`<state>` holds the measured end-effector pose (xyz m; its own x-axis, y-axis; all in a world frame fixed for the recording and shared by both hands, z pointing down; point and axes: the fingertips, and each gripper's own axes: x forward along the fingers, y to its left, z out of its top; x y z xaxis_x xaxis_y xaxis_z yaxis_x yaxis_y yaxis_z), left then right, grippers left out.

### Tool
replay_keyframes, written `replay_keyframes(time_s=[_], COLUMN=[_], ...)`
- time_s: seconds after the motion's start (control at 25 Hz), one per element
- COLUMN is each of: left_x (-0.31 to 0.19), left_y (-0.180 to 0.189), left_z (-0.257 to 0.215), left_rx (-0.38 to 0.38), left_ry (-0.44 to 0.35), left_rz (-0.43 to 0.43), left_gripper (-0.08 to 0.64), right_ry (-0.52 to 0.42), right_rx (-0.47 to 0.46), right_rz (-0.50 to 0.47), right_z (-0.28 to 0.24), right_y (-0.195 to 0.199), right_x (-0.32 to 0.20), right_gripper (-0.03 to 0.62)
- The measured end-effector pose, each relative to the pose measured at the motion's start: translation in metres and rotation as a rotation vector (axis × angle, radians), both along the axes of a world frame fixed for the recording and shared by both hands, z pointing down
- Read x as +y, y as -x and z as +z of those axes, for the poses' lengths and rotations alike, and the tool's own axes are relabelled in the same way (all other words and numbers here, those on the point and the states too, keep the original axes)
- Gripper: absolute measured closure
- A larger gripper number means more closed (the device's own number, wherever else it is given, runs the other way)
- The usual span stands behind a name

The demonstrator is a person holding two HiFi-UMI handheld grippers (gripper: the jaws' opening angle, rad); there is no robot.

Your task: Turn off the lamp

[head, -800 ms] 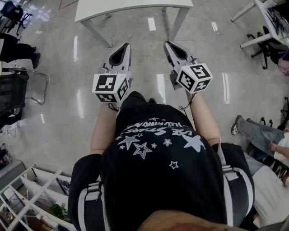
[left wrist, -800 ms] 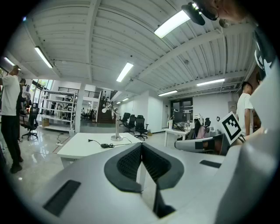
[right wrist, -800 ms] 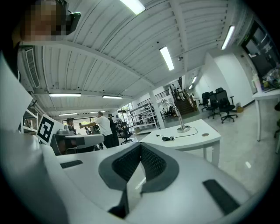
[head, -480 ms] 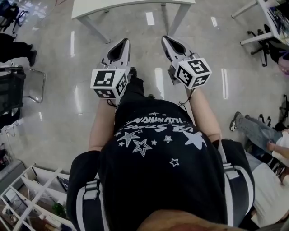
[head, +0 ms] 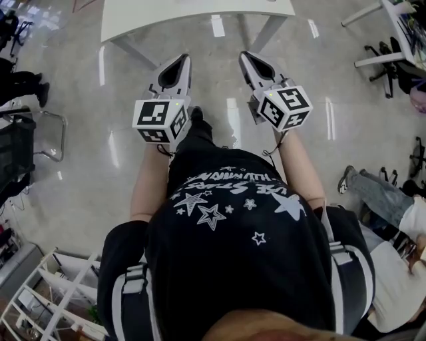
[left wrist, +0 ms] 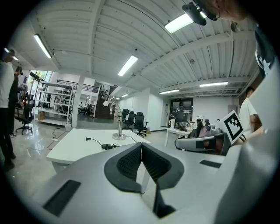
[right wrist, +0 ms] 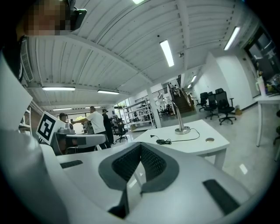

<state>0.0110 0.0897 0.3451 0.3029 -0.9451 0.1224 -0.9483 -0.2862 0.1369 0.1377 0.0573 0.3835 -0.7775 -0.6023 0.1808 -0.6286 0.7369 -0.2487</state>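
Note:
The desk lamp (left wrist: 119,125) is a thin metal stem on a round base, standing on a white table (left wrist: 74,146) some way ahead. In the right gripper view the lamp (right wrist: 178,117) stands on the table (right wrist: 199,144) with its black cable and plug (right wrist: 164,141) beside it. In the head view only the table's near edge (head: 200,12) shows. My left gripper (head: 182,61) and right gripper (head: 247,58) are held side by side in front of my chest, over the floor. The jaws of both are shut with nothing between them. Both are well short of the table.
A shiny tiled floor lies between me and the table. A seated person's legs (head: 376,193) are at the right and a chair (head: 46,136) at the left. White shelving (head: 46,300) is behind me at the lower left. People (right wrist: 94,122) stand in the background.
The white table has come further into the head view as I step toward it. Both grippers keep the same pose, shut.

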Motion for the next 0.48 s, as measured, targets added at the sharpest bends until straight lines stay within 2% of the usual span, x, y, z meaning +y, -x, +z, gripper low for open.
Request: replay_keyframes(time_s=[0.48], left_x=[-0.078], left_y=[0.074], left_z=[-0.006], left_rx=[0.012], left_ry=[0.013], left_rz=[0.03], left_gripper=[0.549], right_ry=[0.034], right_rx=[-0.004], right_rz=[0.02], right_z=[-0.005], right_y=[0.079], right_x=[-0.075], right_gripper=[0.588])
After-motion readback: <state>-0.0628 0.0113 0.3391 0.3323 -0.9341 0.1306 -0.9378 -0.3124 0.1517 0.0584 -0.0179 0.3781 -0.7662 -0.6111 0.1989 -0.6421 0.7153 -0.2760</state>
